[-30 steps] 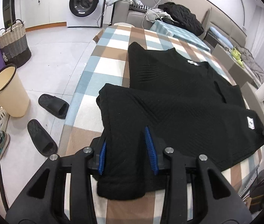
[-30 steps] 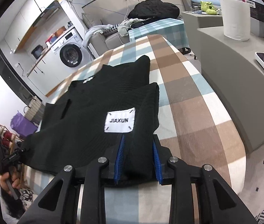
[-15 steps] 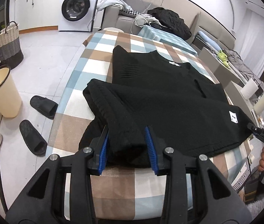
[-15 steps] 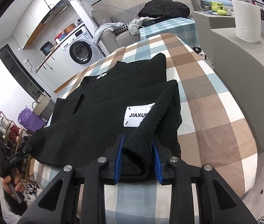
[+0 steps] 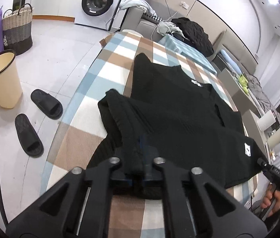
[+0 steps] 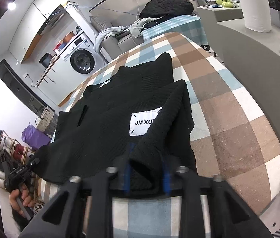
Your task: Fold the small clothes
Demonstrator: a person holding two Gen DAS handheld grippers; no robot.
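A black knit sweater (image 5: 179,109) lies on a table with a checked cloth (image 5: 108,71); it also shows in the right wrist view (image 6: 120,107) with a white "JIAXU" label (image 6: 143,124). My left gripper (image 5: 138,158) is shut on the sweater's near hem by the left sleeve and lifts it a little. My right gripper (image 6: 147,173) has the hem's other corner bunched between its blue pads; its jaws stand narrowed on the fabric, slightly blurred. The sleeves are folded in over the body.
A cream bin (image 5: 3,79), two black slippers (image 5: 47,104) and a woven basket (image 5: 18,27) stand on the floor to the left. A grey counter (image 6: 254,63) with a paper roll (image 6: 255,8) runs along the table's right. A washing machine (image 5: 100,2) and a sofa are behind.
Both grippers closed on the sweater's near hem: the left fully, the right narrower than before. The hem has lifted and bunched, and both cameras have risen.
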